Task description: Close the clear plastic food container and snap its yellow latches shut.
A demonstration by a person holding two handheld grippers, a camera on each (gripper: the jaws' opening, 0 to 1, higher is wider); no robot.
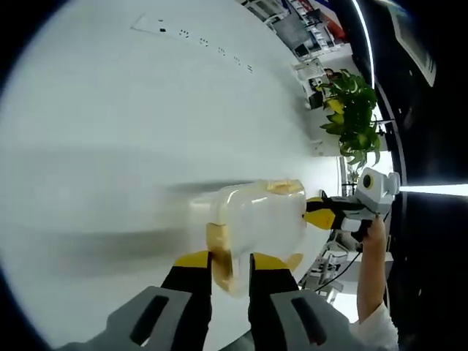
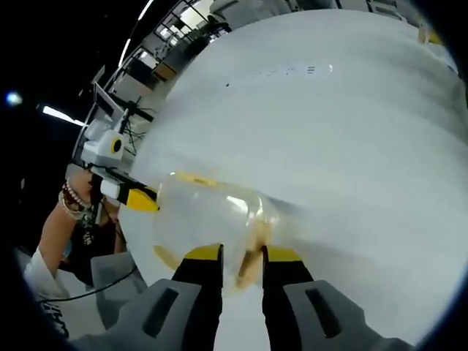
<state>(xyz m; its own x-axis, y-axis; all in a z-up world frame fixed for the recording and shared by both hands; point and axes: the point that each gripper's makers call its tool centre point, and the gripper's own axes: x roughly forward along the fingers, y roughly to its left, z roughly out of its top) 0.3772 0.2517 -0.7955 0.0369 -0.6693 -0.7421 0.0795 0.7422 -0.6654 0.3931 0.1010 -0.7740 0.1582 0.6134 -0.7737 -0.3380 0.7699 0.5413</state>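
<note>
The clear plastic container [image 1: 256,216] lies on the white table [image 1: 131,131], lid on, its outline blurred. In the left gripper view my left gripper [image 1: 231,262] has its yellow-tipped jaws close together on a yellow latch [image 1: 223,269] at the container's near end. The right gripper [image 1: 322,212] comes in from the right and touches the far end. In the right gripper view the container [image 2: 208,216] sits just past my right gripper [image 2: 243,254], whose jaws are narrowed on the yellow latch [image 2: 251,269] at this end. The left gripper [image 2: 139,199] meets the opposite end.
A green potted plant [image 1: 355,110] stands past the table's far right edge. A row of sockets [image 1: 205,40] is set into the tabletop. A hand [image 1: 374,238] and a braceleted wrist [image 2: 73,201] hold the grippers. Office shelves [image 2: 183,29] lie beyond the table.
</note>
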